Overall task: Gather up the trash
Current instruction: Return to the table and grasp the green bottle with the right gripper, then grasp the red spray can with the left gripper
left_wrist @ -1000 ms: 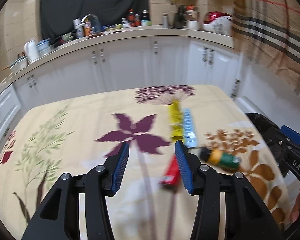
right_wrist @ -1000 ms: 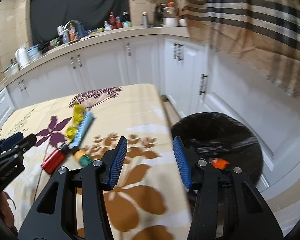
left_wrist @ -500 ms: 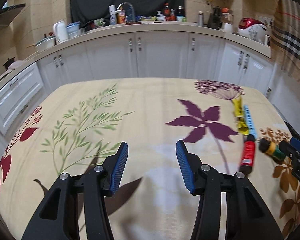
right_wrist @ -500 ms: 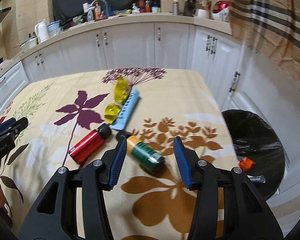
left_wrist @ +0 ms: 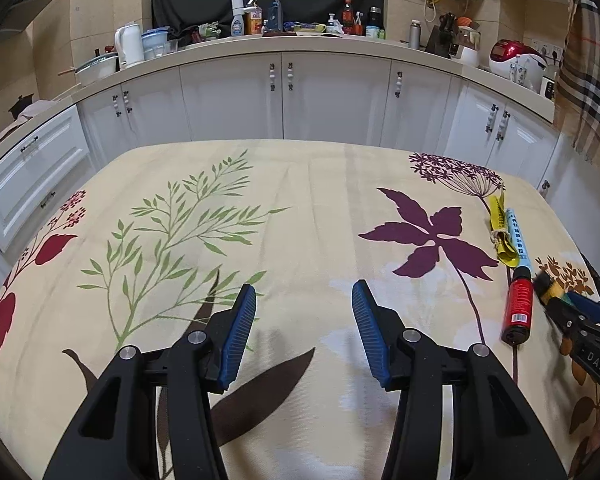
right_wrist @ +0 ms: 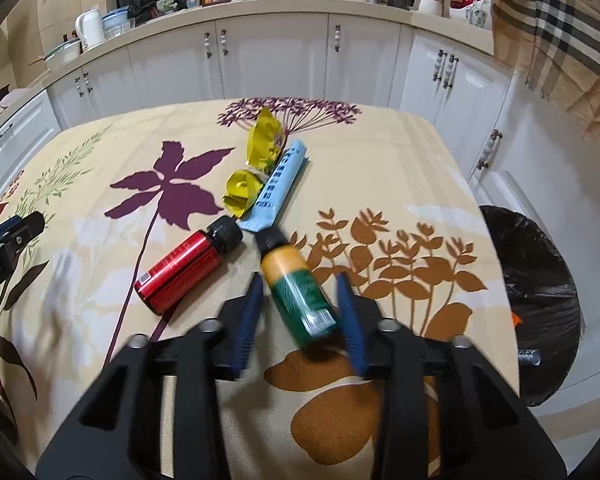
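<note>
Trash lies on the flowered tablecloth (right_wrist: 400, 168). There is a green bottle (right_wrist: 296, 288) with an orange band and black cap, a red bottle (right_wrist: 184, 272), a crumpled yellow wrapper (right_wrist: 256, 160) and a light blue tube (right_wrist: 280, 184). My right gripper (right_wrist: 300, 280) straddles the green bottle and its jaws are closing. The right pad is nearly at the bottle and a gap shows on the left side. My left gripper (left_wrist: 304, 292) hangs open over bare cloth, well left of the red bottle (left_wrist: 518, 306), with nothing between its fingers.
A bin with a black bag (right_wrist: 540, 280) stands on the floor off the table's right edge, with some litter inside. White cabinets (left_wrist: 332, 96) and a cluttered counter run behind the table. A plaid cloth (right_wrist: 560, 20) hangs at the upper right.
The right gripper swung from the bin side to over the green bottle, and its jaws have narrowed around it. The left gripper shifted left, away from the trash, and stayed open.
</note>
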`<move>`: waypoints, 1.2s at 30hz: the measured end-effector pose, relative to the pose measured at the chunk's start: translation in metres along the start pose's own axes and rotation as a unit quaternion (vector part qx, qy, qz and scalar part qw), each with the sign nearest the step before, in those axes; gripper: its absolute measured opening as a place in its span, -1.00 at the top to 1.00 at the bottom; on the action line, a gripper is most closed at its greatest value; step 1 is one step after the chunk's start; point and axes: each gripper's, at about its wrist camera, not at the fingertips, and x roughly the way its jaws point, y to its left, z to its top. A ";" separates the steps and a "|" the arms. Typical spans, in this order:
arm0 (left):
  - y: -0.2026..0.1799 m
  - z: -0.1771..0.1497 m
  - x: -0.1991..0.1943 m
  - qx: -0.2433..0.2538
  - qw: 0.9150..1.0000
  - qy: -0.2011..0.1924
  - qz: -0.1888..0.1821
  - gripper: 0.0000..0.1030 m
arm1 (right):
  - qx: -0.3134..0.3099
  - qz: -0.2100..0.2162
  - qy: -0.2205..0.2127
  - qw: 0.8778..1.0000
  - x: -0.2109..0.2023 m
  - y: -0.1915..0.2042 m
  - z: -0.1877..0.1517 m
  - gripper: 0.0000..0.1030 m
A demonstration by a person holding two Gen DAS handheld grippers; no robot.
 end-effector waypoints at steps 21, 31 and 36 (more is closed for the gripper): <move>-0.091 -0.001 -0.003 0.062 0.993 0.005 -0.099 0.03 | 0.038 -0.015 -0.037 0.998 -0.026 -0.033 -0.013 0.55; -0.135 -0.001 0.012 0.110 0.985 0.032 -0.130 0.03 | 0.071 -0.019 -0.048 0.996 -0.034 -0.064 -0.019 0.56; -0.143 -0.002 0.022 0.124 0.982 0.052 -0.131 0.07 | 0.080 -0.015 -0.050 0.995 -0.035 -0.070 -0.021 0.56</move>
